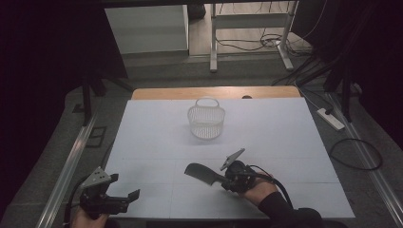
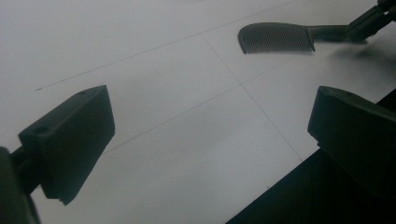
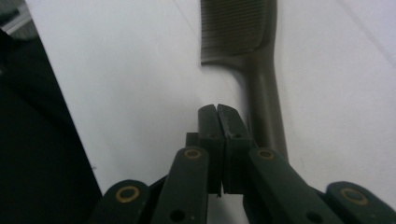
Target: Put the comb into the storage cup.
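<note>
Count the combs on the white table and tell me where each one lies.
1. The comb lies on the white table near the front edge, in front of the white basket; its handle end is at the right hand-held gripper. Nothing suggests another is hidden.

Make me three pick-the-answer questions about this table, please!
1. Where is the white plastic mesh basket on the white table?
A. Far middle
B. Near left corner
C. Right edge

2. What colour is the flat plastic comb with a handle?
A. Red
B. Black
C. Yellow

3. How are the jaws of the left hand-held gripper?
A. Shut tight
B. Clamped on the basket
C. Wide open, nothing between them

Answers:
1 A: the high view shows the basket mid-table, towards the far edge.
2 B: the comb looks black against the white table.
3 C: the left gripper view shows bare table between the two jaws.
</note>
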`<state>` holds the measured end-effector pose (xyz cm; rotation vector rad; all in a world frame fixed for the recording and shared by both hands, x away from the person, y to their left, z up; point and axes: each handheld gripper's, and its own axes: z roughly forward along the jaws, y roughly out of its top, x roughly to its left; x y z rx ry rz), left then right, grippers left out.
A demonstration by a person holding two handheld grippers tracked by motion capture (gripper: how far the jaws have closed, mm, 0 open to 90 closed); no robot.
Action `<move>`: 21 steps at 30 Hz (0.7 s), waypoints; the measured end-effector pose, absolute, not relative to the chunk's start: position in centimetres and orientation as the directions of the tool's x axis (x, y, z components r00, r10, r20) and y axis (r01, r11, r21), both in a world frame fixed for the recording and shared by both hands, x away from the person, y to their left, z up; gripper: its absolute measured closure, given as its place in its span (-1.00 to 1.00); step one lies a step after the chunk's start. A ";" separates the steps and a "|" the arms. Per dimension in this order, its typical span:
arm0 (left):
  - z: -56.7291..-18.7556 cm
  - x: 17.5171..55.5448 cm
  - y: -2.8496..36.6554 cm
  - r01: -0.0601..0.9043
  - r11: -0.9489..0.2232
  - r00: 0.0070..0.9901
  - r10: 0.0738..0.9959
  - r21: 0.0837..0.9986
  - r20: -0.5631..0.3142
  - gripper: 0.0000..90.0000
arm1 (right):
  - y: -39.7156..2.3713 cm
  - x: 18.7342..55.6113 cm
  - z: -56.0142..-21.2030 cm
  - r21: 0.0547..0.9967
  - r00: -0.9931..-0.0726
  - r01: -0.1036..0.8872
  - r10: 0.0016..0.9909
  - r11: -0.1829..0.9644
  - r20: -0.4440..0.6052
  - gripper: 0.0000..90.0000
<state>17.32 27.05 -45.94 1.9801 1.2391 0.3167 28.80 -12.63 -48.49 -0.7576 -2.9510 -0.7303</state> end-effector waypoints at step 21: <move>-45.9 17.3 27.0 0.658 -0.236 0.499 0.848 0.715 -0.179 -0.97 | -13.4 29.4 -46.9 0.483 -0.856 0.466 0.516 0.741 0.036 -0.47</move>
